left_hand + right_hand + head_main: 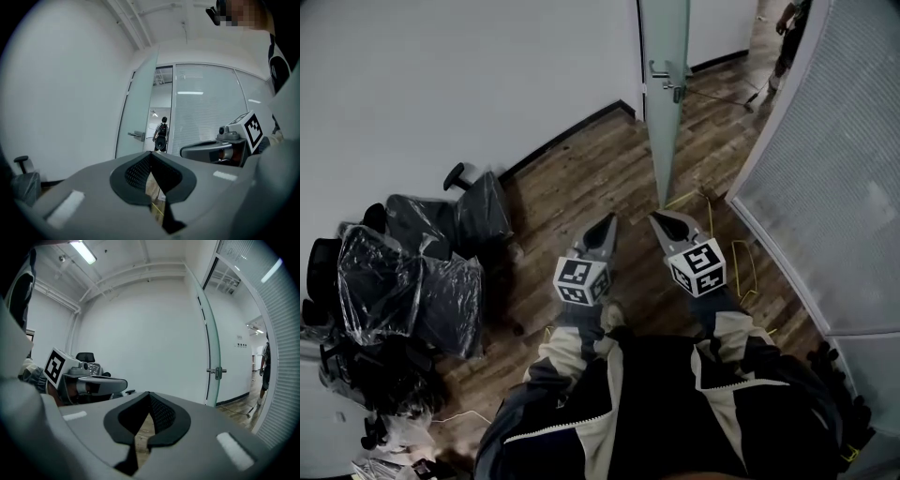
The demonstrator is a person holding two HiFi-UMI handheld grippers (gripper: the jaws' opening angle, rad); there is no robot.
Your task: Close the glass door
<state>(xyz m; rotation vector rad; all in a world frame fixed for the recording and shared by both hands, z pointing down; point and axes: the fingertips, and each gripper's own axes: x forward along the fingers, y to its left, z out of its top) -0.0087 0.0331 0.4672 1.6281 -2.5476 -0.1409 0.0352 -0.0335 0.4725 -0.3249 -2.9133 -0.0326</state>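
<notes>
The glass door (666,112) stands open ahead of me, seen edge-on in the head view, with a metal handle (669,79) on it. My left gripper (606,223) and right gripper (660,219) point at it side by side, well short of its lower edge; both are shut with nothing in them. In the left gripper view the left gripper (151,154) faces the frosted door (140,108) and its handle (137,135), and the right gripper (211,150) shows alongside. In the right gripper view the right gripper (149,394) has the door (213,333) and handle (216,371) at its right.
Office chairs wrapped in plastic (412,272) crowd the left by the white wall. A frosted glass partition (834,169) runs along the right. A yellow cable (741,258) lies on the wood floor near the door's foot. A person (789,37) stands beyond the doorway.
</notes>
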